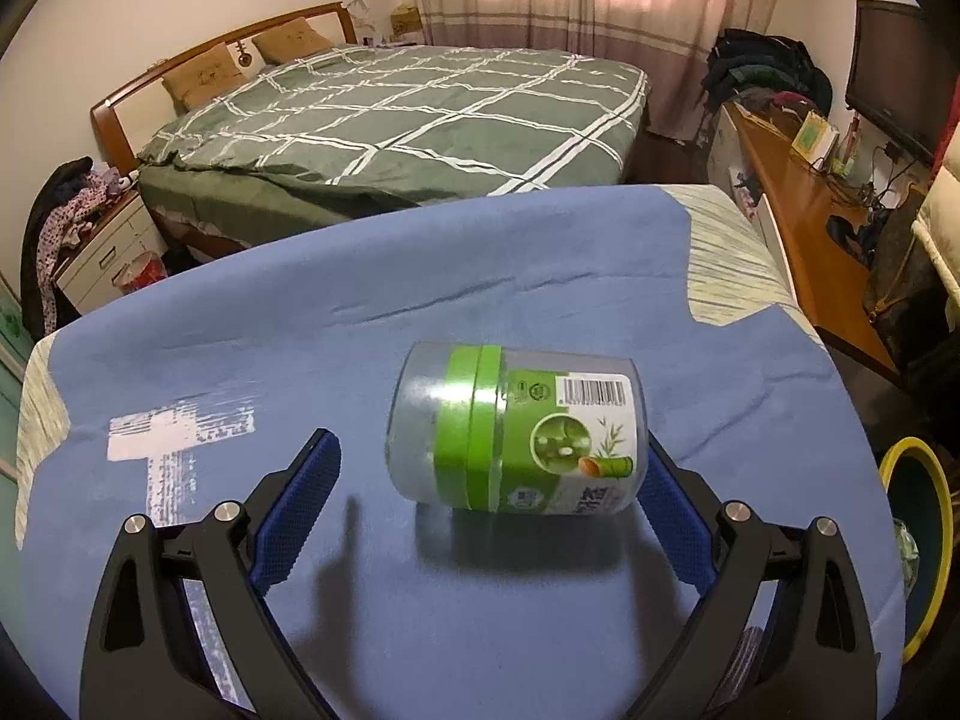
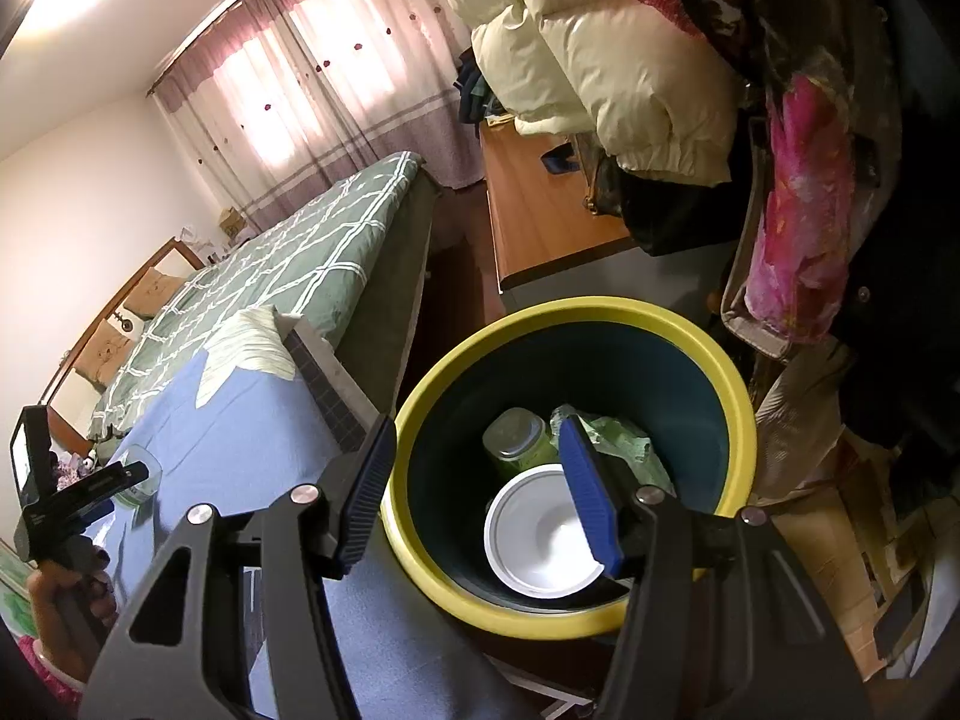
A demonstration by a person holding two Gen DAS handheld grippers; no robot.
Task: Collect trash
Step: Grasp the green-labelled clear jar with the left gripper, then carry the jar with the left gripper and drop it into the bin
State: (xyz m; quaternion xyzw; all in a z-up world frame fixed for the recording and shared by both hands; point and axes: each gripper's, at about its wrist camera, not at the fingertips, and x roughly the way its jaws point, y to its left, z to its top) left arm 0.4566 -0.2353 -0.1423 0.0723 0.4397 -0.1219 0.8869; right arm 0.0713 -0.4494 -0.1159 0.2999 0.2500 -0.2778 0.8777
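Observation:
A clear plastic jar (image 1: pixel 516 429) with a green label lies on its side on the blue-covered table (image 1: pixel 420 300). My left gripper (image 1: pixel 489 444) stands open around it. The right pad is close against the jar's end and the left pad (image 1: pixel 300 510) is well apart. In the right wrist view the left gripper (image 2: pixel 120 486) and the jar (image 2: pixel 144 471) show at the far left. My right gripper (image 2: pixel 477 426) hangs open over the yellow-rimmed bin (image 2: pixel 570 312), with nothing between its fingers. Inside the bin lie a white bowl (image 2: pixel 540 534), a green jar (image 2: pixel 516 438) and a crumpled green bag (image 2: pixel 624 444).
The bin (image 1: pixel 900 456) stands off the table's right edge. Behind the table are a bed with a green checked cover (image 1: pixel 390 114) and a wooden desk (image 1: pixel 798 210). Coats and clothes (image 2: pixel 630 60) hang above the bin. A white taped patch (image 1: pixel 174 426) marks the cloth.

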